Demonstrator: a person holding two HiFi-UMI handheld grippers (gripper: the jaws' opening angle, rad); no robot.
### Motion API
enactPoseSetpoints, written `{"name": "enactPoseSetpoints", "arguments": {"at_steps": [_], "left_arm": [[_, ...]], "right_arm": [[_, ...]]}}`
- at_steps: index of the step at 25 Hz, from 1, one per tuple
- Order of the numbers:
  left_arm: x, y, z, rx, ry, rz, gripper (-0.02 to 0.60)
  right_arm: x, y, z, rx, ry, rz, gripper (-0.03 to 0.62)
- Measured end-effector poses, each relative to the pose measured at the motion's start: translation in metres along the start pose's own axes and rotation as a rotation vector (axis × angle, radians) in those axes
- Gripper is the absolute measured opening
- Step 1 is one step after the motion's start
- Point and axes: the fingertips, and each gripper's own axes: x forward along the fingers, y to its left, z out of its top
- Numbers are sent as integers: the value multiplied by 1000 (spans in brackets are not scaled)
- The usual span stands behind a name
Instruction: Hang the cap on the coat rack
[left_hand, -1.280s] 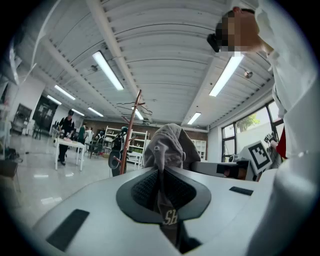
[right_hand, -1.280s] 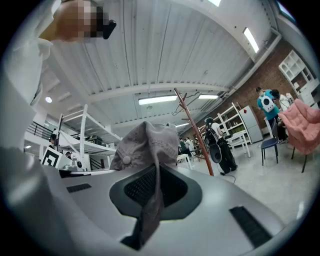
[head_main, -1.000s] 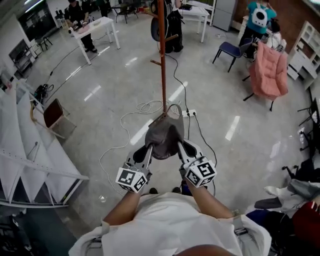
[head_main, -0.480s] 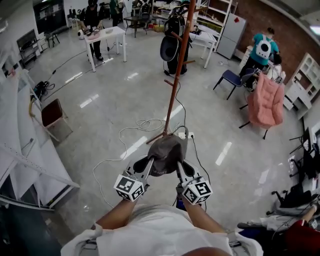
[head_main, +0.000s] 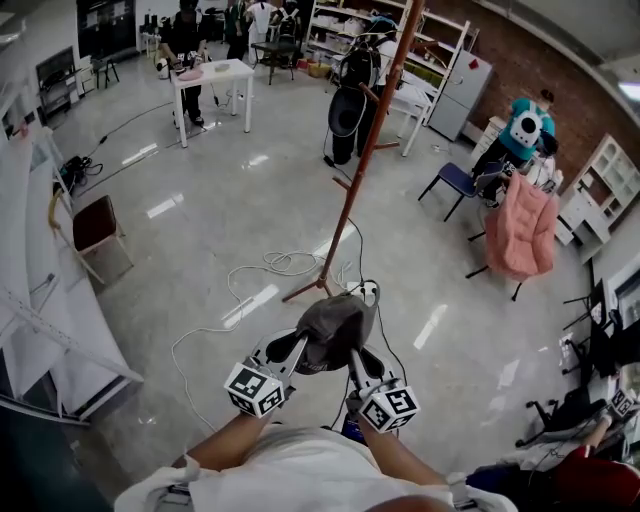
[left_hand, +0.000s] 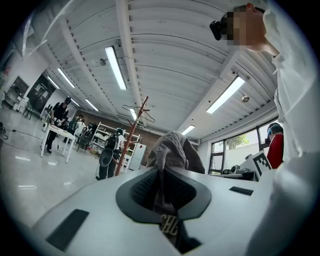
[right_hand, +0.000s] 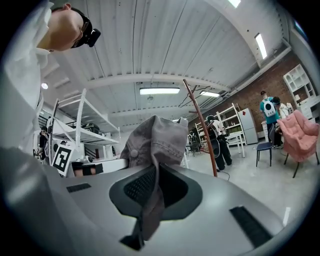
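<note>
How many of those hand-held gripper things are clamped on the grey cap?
2. The left hand-held gripper pinches the cap at its near left edge; the right hand-held gripper pinches its near right edge. Both are in plain view, so none seems hidden.

From my end the cap (head_main: 335, 328) reads as soft, matt grey cloth with stitched seams and a cloth-covered button. The left tongs (left_hand: 162, 192) and right tongs (right_hand: 152, 195) have smooth, matt pale-grey plastic shells around dark, finely ribbed pads (left_hand: 142, 190). The coat rack (head_main: 370, 140), upper centre, is smooth and reddish-brown; wood or painted metal, I can't tell. The floor (head_main: 200, 220) is glossy, mirroring lights. The pink chair (head_main: 520, 230) at right looks like padded cloth.
</note>
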Motion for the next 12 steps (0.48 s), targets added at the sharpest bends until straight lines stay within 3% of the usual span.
{"name": "enactPoseSetpoints", "arguments": {"at_steps": [7, 12], "left_arm": [[-4, 5, 0, 60, 5, -35, 32], [6, -13, -1, 58, 8, -86, 32]], "right_arm": [[4, 6, -4, -20, -2, -31, 29], [-15, -3, -2, -13, 1, -61, 31]]}}
